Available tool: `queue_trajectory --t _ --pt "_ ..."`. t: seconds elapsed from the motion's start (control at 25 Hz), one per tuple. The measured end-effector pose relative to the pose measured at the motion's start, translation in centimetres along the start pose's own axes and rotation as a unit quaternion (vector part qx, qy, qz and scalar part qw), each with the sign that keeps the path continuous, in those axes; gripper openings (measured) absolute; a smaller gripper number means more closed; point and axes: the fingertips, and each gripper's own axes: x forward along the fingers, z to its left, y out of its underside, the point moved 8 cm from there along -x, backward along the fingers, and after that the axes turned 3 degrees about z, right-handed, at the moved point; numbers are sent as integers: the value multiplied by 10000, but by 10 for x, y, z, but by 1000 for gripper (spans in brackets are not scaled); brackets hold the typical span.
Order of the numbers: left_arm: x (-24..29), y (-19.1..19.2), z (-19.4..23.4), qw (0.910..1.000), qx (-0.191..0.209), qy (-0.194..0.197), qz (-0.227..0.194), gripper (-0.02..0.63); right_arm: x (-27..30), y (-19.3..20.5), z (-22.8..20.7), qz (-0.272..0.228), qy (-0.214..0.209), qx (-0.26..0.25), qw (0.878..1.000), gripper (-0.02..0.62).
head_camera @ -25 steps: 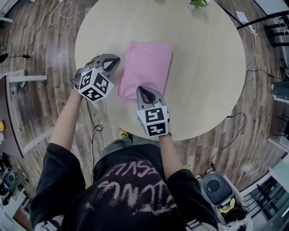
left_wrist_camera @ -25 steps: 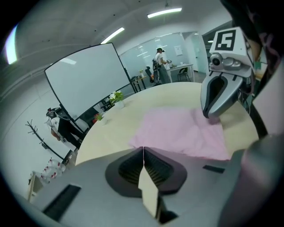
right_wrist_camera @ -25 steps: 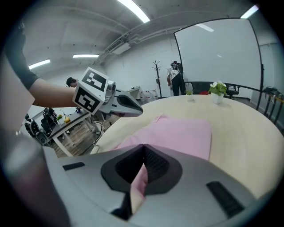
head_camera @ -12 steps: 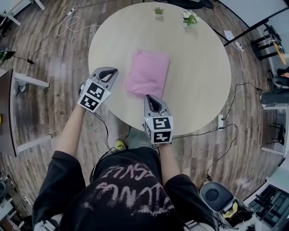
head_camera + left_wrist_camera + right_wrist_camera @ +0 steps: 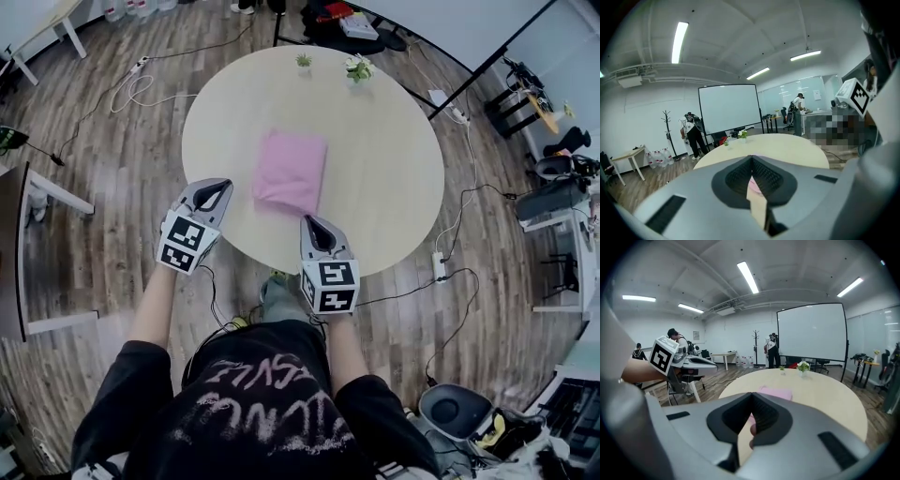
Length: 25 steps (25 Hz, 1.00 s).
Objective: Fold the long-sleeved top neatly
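Observation:
A pink long-sleeved top point(image 5: 291, 171) lies folded into a neat rectangle on the round beige table point(image 5: 394, 159), toward its near side. The same top point(image 5: 776, 393) shows as a pink slab ahead in the right gripper view. My left gripper point(image 5: 214, 190) hovers at the table's near-left edge, shut and empty, left of the top. My right gripper point(image 5: 314, 230) hangs over the near edge just below the top, also shut with nothing in it. Both are lifted clear of the cloth. In the left gripper view a sliver of the pink top point(image 5: 753, 187) shows behind the closed jaws.
Two small potted plants point(image 5: 357, 67) stand at the table's far edge. Cables trail across the wooden floor point(image 5: 112, 141) around the table. A whiteboard point(image 5: 812, 331), a coat stand, desks and several people are in the room beyond.
Both grippers have drawn back from the folded top toward the near table edge and risen. The head camera has pulled away, so the whole table now shows.

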Motion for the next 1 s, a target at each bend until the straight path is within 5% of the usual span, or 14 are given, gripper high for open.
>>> queue_trajectory --t 0.32,1.0 --pt "-71 -3 -24 9987 367 -189 -293 11 -59 4 21 -372 383 -19 9986 5" --pt "-151 -4 -64 9952 278 -540 -772 11 -164 12 20 -790 1190 17 9897 5"
